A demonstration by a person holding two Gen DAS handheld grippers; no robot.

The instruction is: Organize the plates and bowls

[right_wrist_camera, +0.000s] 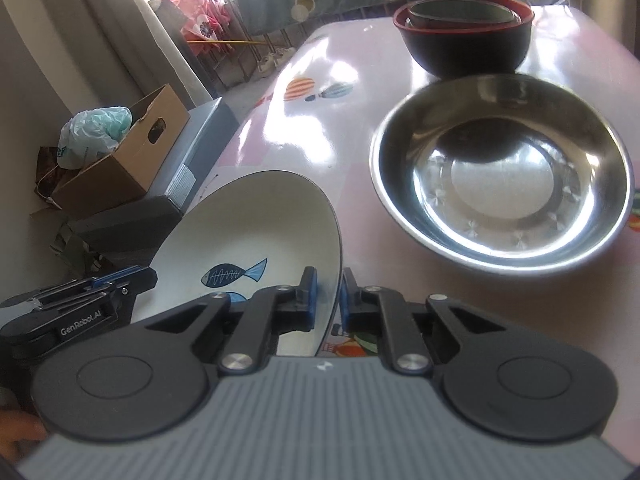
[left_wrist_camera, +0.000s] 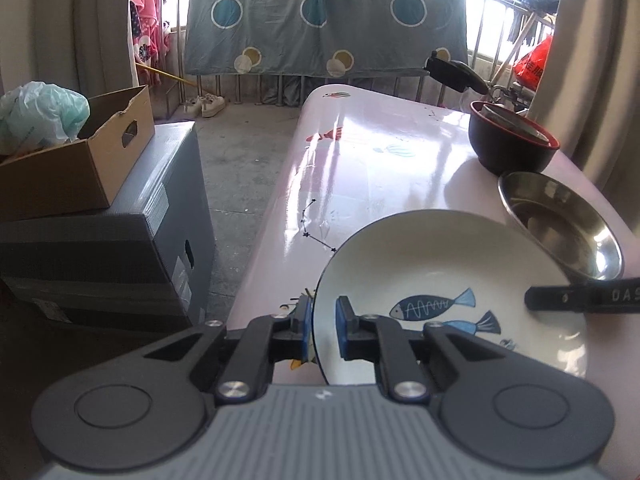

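Now both claws pinch the plate [left_wrist_camera: 448, 276] rim: left gripper [left_wrist_camera: 323, 328] near edge, right gripper [right_wrist_camera: 328, 298] opposite, on the table [left_wrist_camera: 372, 168]. Step: lifting it. Next, likely carry level into the steel bowl [right_wrist_camera: 504, 176] behind.

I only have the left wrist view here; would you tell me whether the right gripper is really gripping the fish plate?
Observer: Yes. The right gripper has its blue pads pressed on the rim of the fish plate, one pad inside and one outside.
Operator: Thank you. My view cuts off the steel bowl; is there anything in it?
Observer: No, the steel bowl is empty. Its whole floor shows, with a ring of small embossed flowers.
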